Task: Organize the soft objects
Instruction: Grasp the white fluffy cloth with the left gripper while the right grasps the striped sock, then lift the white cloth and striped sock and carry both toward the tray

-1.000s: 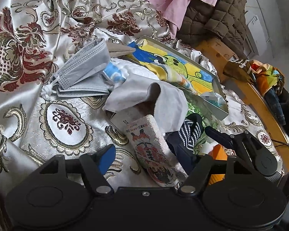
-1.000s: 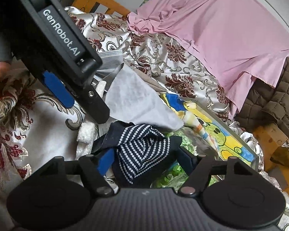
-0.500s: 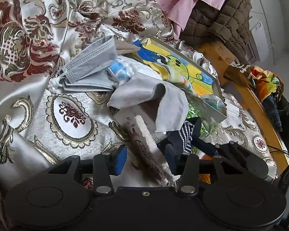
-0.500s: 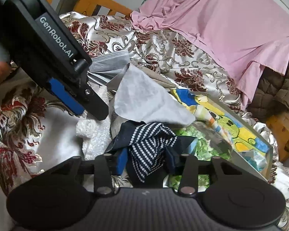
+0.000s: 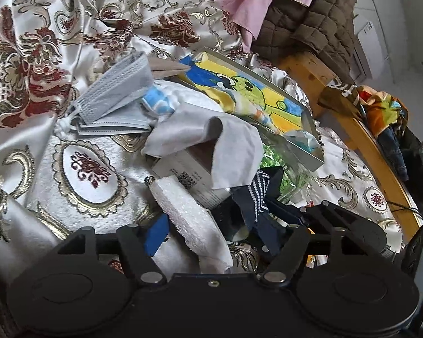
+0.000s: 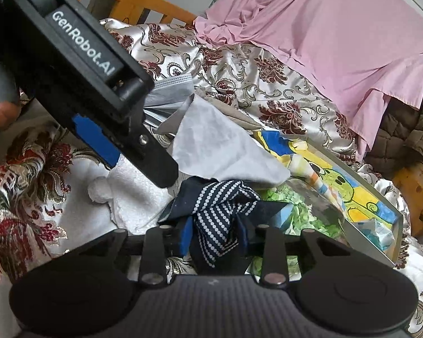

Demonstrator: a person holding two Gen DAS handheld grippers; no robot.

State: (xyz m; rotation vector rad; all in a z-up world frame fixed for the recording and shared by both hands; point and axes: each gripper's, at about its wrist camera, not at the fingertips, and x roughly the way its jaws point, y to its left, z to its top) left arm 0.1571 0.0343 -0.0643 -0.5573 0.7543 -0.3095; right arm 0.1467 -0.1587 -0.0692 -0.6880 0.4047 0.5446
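Right wrist view: the right gripper (image 6: 213,235) is closing on the striped sock (image 6: 220,211), bunched between its pads beside the tray (image 6: 375,242); a thin pinch could slip. Left gripper (image 5: 211,231) is opening around the white towel (image 5: 189,219), which may drop

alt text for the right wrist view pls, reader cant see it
The right gripper has its jaws closing on a bunched navy dotted-stripe cloth atop a cluttered brocade bedspread. The left gripper reaches in from upper left above a white towel, near a grey cloth. A cartoon-print tray lies right, a pink sheet behind.
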